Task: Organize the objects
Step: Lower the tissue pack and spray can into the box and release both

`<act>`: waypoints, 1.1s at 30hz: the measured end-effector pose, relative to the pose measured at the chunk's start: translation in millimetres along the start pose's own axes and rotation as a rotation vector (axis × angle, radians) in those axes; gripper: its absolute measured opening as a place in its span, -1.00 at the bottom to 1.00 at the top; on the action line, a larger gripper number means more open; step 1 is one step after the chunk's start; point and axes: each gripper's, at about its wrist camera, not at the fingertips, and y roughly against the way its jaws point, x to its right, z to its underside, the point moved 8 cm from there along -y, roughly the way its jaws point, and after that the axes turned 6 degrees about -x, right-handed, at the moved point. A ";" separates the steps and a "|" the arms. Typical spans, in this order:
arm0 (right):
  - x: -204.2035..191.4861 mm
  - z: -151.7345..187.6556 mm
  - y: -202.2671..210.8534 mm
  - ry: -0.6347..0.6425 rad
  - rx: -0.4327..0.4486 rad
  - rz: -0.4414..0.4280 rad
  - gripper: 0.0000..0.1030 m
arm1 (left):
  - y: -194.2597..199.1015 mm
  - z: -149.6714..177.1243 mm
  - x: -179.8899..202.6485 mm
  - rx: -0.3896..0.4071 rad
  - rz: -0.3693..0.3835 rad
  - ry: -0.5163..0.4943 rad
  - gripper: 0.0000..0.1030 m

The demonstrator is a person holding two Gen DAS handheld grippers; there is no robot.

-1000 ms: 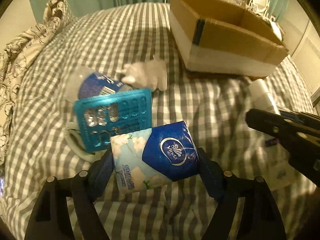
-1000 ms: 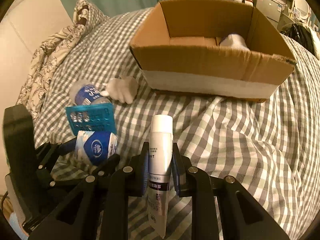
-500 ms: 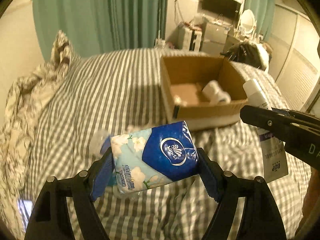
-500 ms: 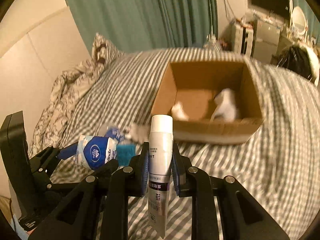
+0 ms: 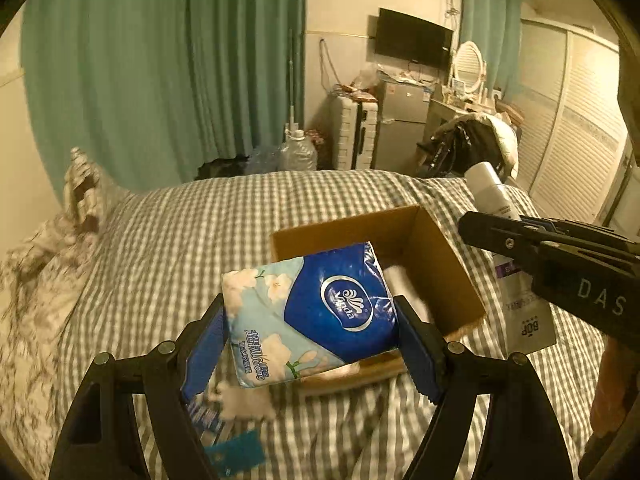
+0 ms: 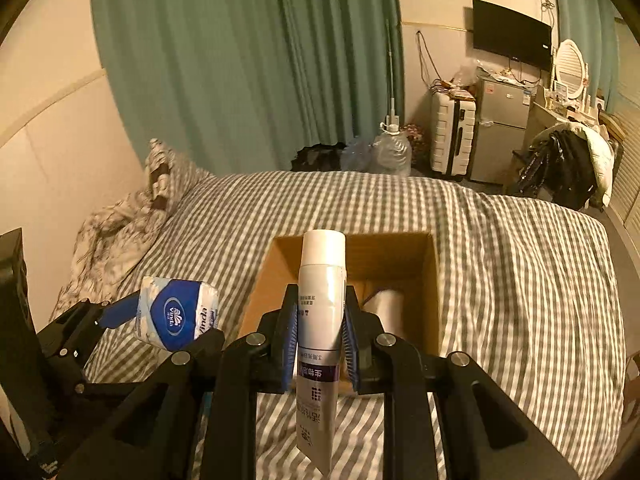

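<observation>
My left gripper [image 5: 310, 336] is shut on a blue and white tissue pack [image 5: 308, 312], held in the air in front of the open cardboard box [image 5: 448, 264] on the bed. In the right wrist view the same tissue pack [image 6: 176, 314] shows at the left. My right gripper [image 6: 320, 334] is shut on a white tube [image 6: 320, 312] with a white cap, its crimped end pointing toward the camera, above the near edge of the cardboard box [image 6: 434, 280]. A white roll [image 6: 386, 308] lies inside the box. The tube [image 5: 492, 196] also shows at the right of the left wrist view.
The bed has a grey checked cover [image 6: 520, 264] and a patterned quilt [image 6: 108, 236] at the left. Below the left gripper lie a white soft item [image 5: 244, 398] and a teal blister card [image 5: 236, 454]. Green curtains, a suitcase, a small fridge and a chair stand beyond the bed.
Both grippers have risen from the bed surface with their loads and moved toward the box, whose inside now shows from above. The items left on the bed have dropped to the bottom of the view.
</observation>
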 end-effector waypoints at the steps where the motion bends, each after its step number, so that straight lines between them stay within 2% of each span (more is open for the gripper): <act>1: 6.7 -3.4 -7.0 -0.004 -0.005 0.003 -0.63 | -6.9 -3.6 3.0 -0.004 0.002 -0.006 0.56; 5: 29.0 -6.9 -39.9 -0.033 -0.037 0.013 -0.63 | -43.0 -16.2 16.3 -0.032 0.016 -0.032 0.56; 12: 59.8 -2.6 -91.1 -0.070 -0.093 0.016 -0.62 | -97.6 -14.7 31.9 -0.097 0.021 -0.062 0.56; 20: 71.1 1.1 -94.0 -0.107 -0.085 -0.005 -0.59 | -115.7 -9.7 28.7 -0.125 0.062 -0.024 0.60; 23: 68.3 -2.1 -81.8 -0.110 -0.063 -0.007 -0.17 | -108.4 -11.8 26.9 -0.117 0.053 -0.037 0.66; 24: 66.9 -3.2 -74.9 -0.112 -0.049 -0.005 0.02 | -103.5 -13.7 25.4 -0.109 0.032 -0.043 0.79; 25: 65.0 -4.7 -69.9 -0.113 -0.039 -0.002 0.12 | -98.7 -14.9 23.9 -0.101 0.012 -0.045 0.86; 29: 56.5 -5.0 -39.3 -0.112 -0.013 0.023 0.16 | -71.7 -20.3 17.1 -0.071 -0.006 -0.029 0.90; 33: 45.4 -6.6 9.9 -0.116 0.061 0.031 0.43 | -28.2 -23.5 5.5 -0.022 -0.015 -0.016 0.98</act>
